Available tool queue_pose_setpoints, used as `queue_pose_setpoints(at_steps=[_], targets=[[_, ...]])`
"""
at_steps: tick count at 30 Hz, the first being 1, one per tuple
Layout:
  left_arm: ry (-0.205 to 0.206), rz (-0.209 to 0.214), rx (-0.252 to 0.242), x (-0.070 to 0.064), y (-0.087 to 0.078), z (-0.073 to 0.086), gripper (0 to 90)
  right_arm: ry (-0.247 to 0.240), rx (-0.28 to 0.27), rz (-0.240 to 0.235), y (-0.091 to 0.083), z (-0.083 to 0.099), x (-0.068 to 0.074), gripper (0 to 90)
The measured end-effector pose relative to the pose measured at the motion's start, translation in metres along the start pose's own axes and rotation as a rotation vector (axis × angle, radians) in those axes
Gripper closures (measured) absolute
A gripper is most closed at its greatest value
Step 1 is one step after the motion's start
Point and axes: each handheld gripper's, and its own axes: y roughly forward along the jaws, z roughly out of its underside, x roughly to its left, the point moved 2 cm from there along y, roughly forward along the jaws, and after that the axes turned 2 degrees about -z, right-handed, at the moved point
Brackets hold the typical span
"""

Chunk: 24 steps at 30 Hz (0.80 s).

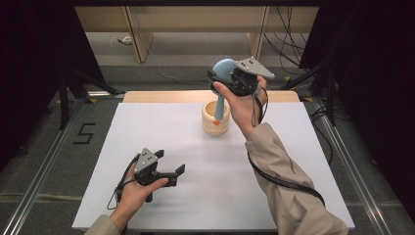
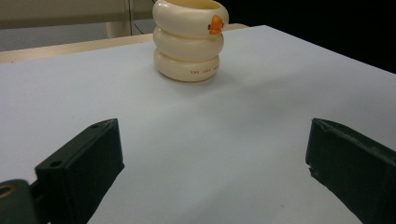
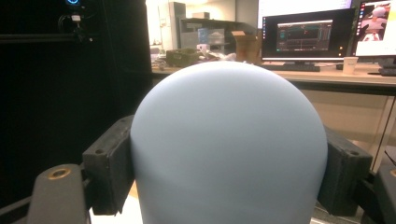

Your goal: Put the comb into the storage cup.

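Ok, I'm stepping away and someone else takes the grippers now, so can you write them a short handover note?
Right gripper: shut on the blue brush, gripping its round head, held above the table with the handle end down inside the cream cup.
Left gripper: open, holding nothing, low over the white table, aimed at the cup.
Cup: upright at the far middle of the table.
Done: brush is gripped.
Left: whether it goes in or comes out can't be told.

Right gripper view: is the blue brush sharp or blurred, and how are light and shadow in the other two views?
Right gripper view: the brush is soft and featureless, close to the lens, while the monitor behind glows bright. Left gripper view: the cup is fairly sharp, its shadow faint; the near jaws are slightly blurred. High view: the table is evenly lit, the surroundings dark.
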Motion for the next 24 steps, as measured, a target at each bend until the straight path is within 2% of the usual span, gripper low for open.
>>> queue_pose_setpoints(at_steps=[24], targets=[[-0.001,0.001,-0.001,0.0000,0.0002,0.0000,3.5,0.004,-0.041,0.013,0.0085,0.0011,-0.0028,21.2]])
